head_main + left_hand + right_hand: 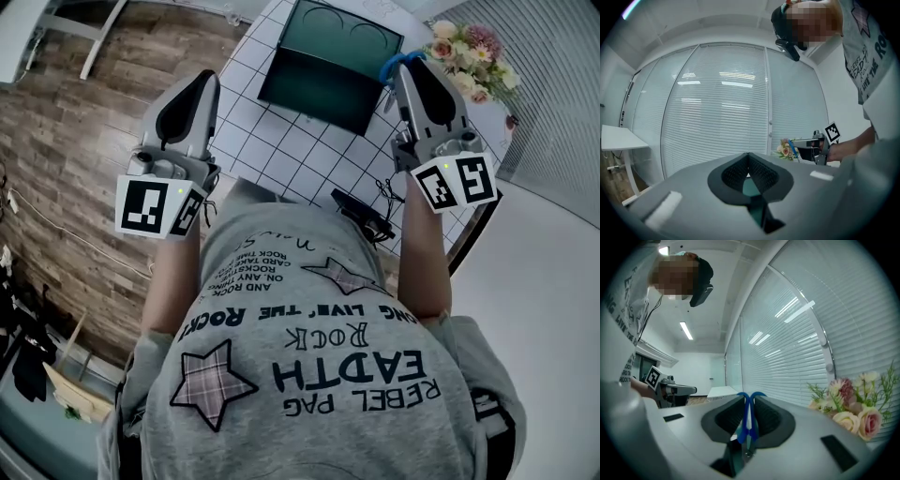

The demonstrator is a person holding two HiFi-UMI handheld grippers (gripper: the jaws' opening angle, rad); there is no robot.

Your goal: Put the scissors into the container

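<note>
While both grippers are held out level over the white gridded table (272, 141), the person's grey printed shirt (309, 366) fills the near part of the head view. A black cabled object (364, 216) is seen on the table's near edge, right of centre. Wooden floor (94, 141) is seen to the left of the table.

The left gripper (748, 159) is recorded with its jaws brought together at the tips; nothing is held between them. It is kept above the table's left edge, well apart from the right one.

The right gripper (749, 404) is clamped on the scissors (748, 420): the blue handles are pinched upright between the pads, with their loops showing past the jaw tips.

Farther off, the dark green container (309, 84) is seen open on the table. The scissors are held at its far right corner, outside it. Flowers (466, 47) are noted at the far right, and window blinds (722, 108) beyond.
</note>
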